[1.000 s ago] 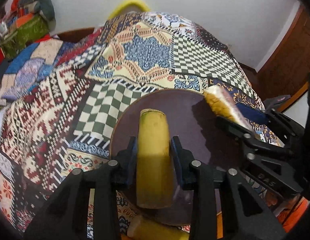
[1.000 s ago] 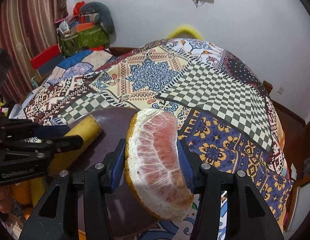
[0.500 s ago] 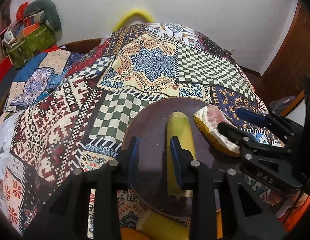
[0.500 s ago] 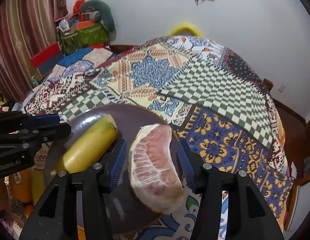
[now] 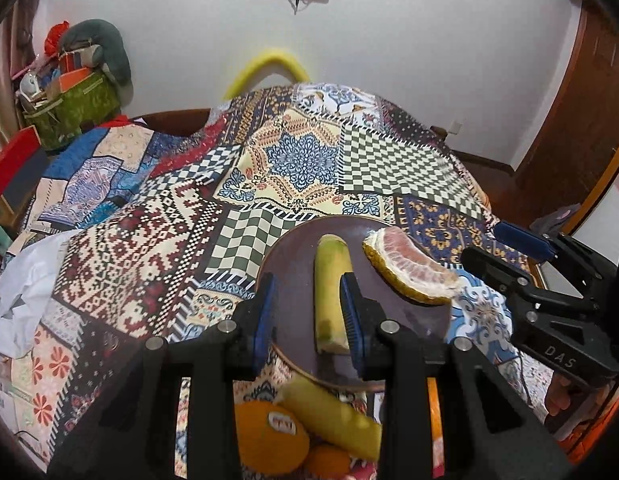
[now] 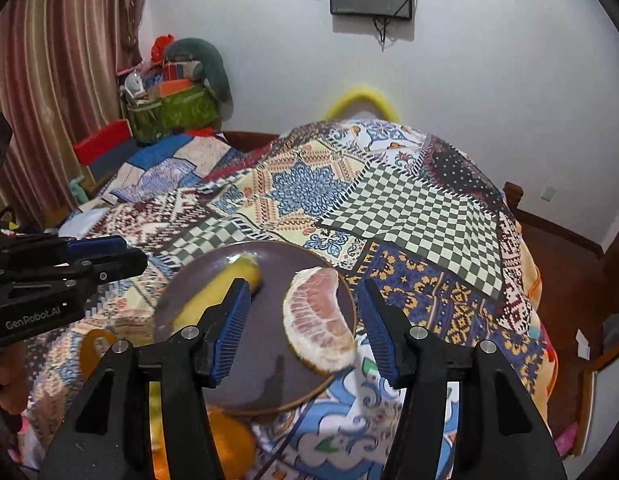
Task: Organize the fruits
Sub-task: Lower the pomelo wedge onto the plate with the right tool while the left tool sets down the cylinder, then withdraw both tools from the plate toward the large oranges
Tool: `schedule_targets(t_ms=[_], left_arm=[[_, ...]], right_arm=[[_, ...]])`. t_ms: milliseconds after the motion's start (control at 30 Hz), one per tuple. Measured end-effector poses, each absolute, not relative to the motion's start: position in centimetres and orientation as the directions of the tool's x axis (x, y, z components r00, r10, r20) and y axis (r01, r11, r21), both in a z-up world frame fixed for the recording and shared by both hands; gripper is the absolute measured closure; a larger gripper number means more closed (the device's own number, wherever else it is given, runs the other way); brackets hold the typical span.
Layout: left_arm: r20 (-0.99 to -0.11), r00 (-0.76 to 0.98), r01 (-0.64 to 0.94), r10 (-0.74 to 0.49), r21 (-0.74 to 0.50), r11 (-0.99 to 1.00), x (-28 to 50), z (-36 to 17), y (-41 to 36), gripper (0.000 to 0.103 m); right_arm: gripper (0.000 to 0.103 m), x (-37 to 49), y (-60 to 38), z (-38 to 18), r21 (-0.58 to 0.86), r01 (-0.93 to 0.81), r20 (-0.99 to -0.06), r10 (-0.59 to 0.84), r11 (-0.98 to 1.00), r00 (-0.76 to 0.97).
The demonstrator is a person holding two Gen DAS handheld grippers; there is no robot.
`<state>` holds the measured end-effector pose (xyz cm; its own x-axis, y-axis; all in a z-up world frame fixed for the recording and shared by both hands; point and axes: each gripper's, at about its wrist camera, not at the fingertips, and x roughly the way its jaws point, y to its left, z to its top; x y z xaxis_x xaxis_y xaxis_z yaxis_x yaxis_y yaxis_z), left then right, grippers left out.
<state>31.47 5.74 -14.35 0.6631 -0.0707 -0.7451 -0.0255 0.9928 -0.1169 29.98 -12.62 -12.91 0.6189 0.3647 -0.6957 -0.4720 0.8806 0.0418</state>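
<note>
Change since earlier frames: the banana piece (image 5: 331, 280) and pomelo wedge (image 6: 319, 316), a second ago clamped between blue pads, now lie released on the plate (image 6: 265, 372); both grippers have drawn back and upward.
Left gripper (image 5: 309, 312): jaws narrowly parted and empty; the banana piece shows past them, below on the plate, untouched.
Right gripper (image 6: 303, 328): jaws have just been opening; they frame the pomelo wedge without touching it, holding nothing.
Plate: round, dark purple-brown, glossy, with a thin paler rim; it rests on the patchwork cloth (image 5: 157, 240) and holds two items.
Banana piece: yellow-green peel, cylindrical, cut flat at the near end; it lies left of centre on the plate.
Pomelo wedge: crescent shape, pink pulpy flesh, white pith, yellow rind beneath; it sits at the plate's right edge, overhanging the rim.
Patchwork cloth: woven fabric with checkered, floral and geometric panels.
Off the plate: an orange (image 5: 269, 440) bearing a sticker and a second banana piece (image 5: 333, 416) lie just beside the near rim.
</note>
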Motion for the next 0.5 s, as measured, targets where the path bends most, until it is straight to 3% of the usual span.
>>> schedule_targets(t_ms=[500], left_arm=[[-0.734,0.676,-0.024,-0.067,-0.113,0.993,24.7,-13.1,6.5,0.071]], right_arm=[[0.043,23.6,-13.5,-11.2,0.042,-0.453,-0.665,0.363,0.890,0.653]])
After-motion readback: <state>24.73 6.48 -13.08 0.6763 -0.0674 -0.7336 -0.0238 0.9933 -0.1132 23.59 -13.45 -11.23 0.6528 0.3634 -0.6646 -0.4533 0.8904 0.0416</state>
